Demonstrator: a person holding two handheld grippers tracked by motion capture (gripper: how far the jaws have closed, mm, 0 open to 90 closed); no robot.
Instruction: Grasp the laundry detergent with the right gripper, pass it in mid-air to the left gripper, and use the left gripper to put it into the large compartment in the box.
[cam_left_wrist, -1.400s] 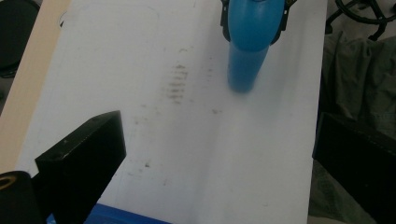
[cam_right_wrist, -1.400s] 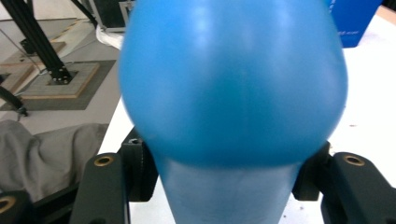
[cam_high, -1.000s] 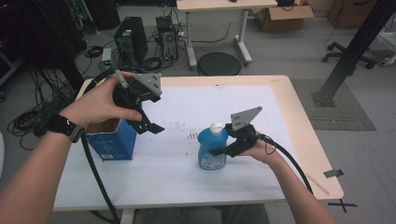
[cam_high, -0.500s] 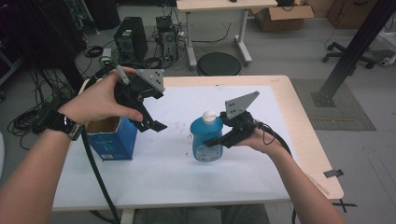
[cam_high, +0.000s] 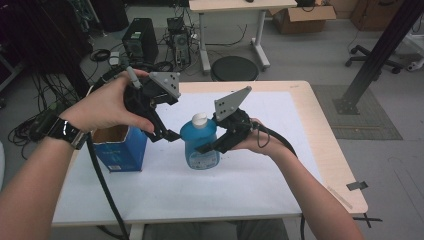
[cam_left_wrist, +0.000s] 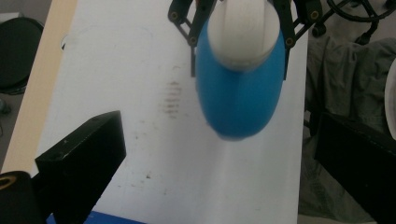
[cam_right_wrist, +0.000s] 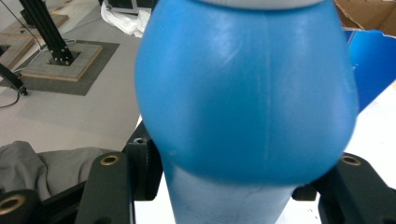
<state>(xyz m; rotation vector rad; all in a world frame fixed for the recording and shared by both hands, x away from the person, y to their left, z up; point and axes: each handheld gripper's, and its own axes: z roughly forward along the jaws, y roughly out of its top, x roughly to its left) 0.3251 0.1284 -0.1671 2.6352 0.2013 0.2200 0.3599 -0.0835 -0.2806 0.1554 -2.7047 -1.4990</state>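
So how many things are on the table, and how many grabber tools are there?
Blue bottle with white cap: 1
Blue cardboard box: 1
Left gripper and right gripper: 2
Total: 4

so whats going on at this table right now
A person works two handheld grippers over a white-topped table. The right gripper is clamped on a blue bottle with a white cap, held upright. The left gripper, jaws open, sits beside the bottle's neck. An open blue box stands at the left.
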